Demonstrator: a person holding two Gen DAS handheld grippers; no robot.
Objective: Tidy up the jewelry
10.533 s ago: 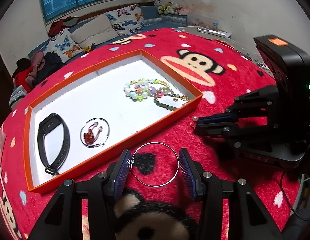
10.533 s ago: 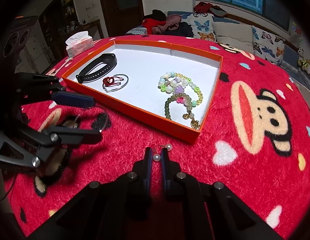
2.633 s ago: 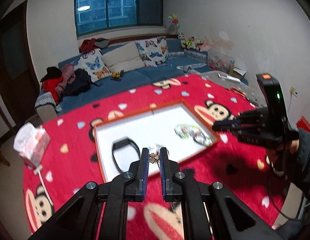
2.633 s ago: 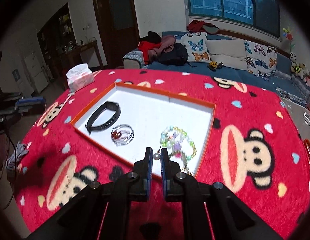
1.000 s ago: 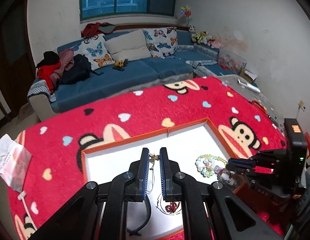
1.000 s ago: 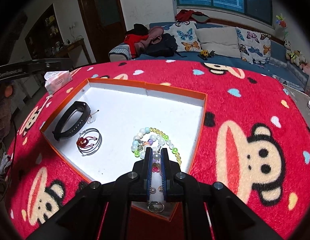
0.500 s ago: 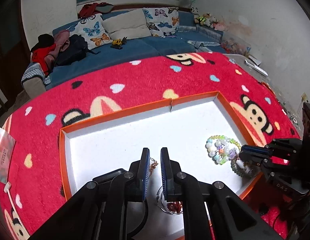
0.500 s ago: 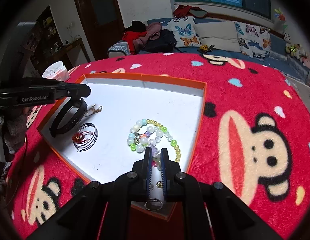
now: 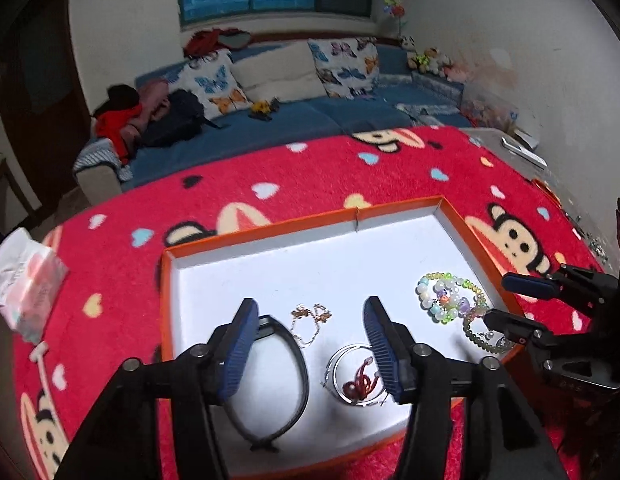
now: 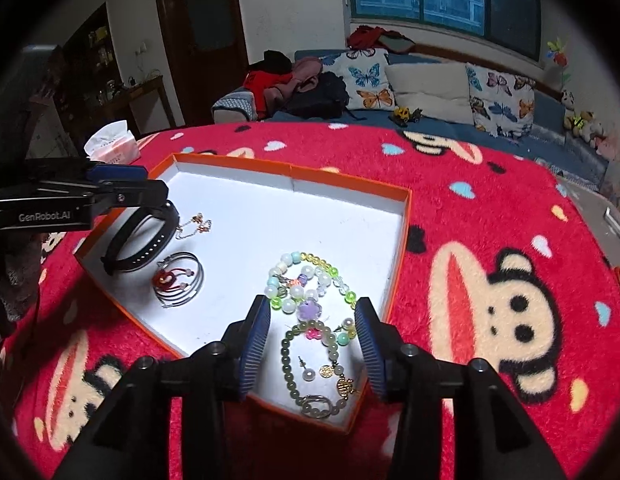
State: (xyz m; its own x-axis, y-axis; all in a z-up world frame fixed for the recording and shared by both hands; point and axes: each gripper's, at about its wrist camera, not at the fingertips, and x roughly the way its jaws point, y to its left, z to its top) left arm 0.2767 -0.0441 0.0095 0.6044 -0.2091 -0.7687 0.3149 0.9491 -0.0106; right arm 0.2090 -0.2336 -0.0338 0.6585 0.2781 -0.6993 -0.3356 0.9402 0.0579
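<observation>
Right now I have both grippers hovering over the orange tray (image 9: 454,216) on the red monkey-print blanket (image 9: 310,168), and both are released, gripping nothing. My left gripper (image 9: 310,344) sits low over the tray's near-left part, tilted down, its blue pads (image 9: 240,350) spread wide. Between them I see the gold hoop earrings (image 9: 310,320) lying on the white floor, just beside the black wristband (image 9: 286,380). The silver coil bracelet with red cord (image 9: 358,376) lies under the right pad. My right gripper (image 10: 312,344) points down at the tray's near corner, fingers wide apart too. Between them lie the green bead bracelet (image 10: 310,360) and a pearl stud earring (image 10: 308,372), free of both pads; the pastel bead bracelet (image 10: 306,280) lies just beyond, touching the green one. From the right wrist view, my left gripper reaches in level from the left, its tips above the wristband. A tissue pack (image 10: 112,148) sits on the blanket beyond the tray's far-left corner.
</observation>
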